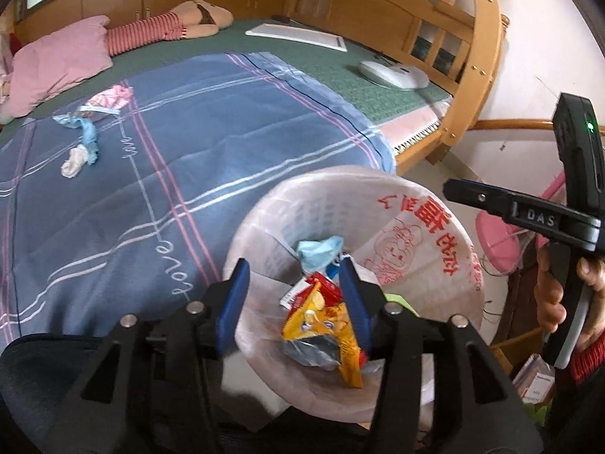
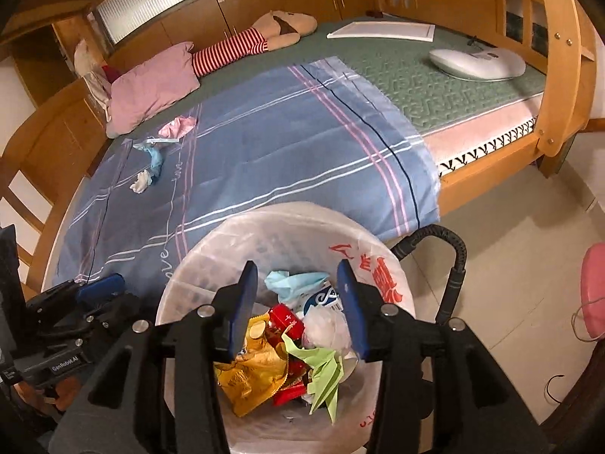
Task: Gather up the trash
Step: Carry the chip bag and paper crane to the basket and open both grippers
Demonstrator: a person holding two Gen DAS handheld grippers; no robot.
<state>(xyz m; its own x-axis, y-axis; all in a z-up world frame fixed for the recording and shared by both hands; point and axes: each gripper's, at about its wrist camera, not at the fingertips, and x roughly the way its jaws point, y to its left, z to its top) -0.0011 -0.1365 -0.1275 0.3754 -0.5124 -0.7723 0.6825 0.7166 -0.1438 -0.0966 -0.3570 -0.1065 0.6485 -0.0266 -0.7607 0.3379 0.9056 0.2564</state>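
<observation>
The wooden bed [image 2: 487,193] fills the upper half of both frames, spread with a blue plaid sheet [image 2: 264,159] over a green mat [image 2: 435,87]. In the upper left of the right wrist view a pink pillow [image 2: 151,90] lies beside a striped plush doll [image 2: 242,49]; a white framed board [image 2: 382,31] and a white oval device [image 2: 478,61] sit in the upper right.

A white bin [image 2: 211,261] lined with a plastic bag printed in red characters [image 2: 382,265] stands against the bed's near edge, in the lower centre of each frame. Inside lie a yellow snack bag [image 2: 253,378], a red wrapper [image 2: 285,321], folded green paper [image 2: 325,374], a clear crumpled bag [image 2: 325,327] and a light blue crumpled piece [image 2: 295,282].

The left gripper [image 1: 295,299] hangs over the bin with its jaws apart; the yellow snack bag [image 1: 321,325] shows between them, lying against the right jaw, and whether it is free of that pad I cannot tell. The right gripper [image 2: 298,302] hangs over the same bin, jaws apart, nothing pinched, the trash heap below the gap.

More trash remains on the sheet at centre left of the right wrist view, well apart from both grippers: a pink wrapper [image 2: 179,125], a blue crumpled strip [image 2: 153,159] and a white tissue wad [image 2: 140,182].

Pale floor tiles [image 2: 522,265] fill the right side.
</observation>
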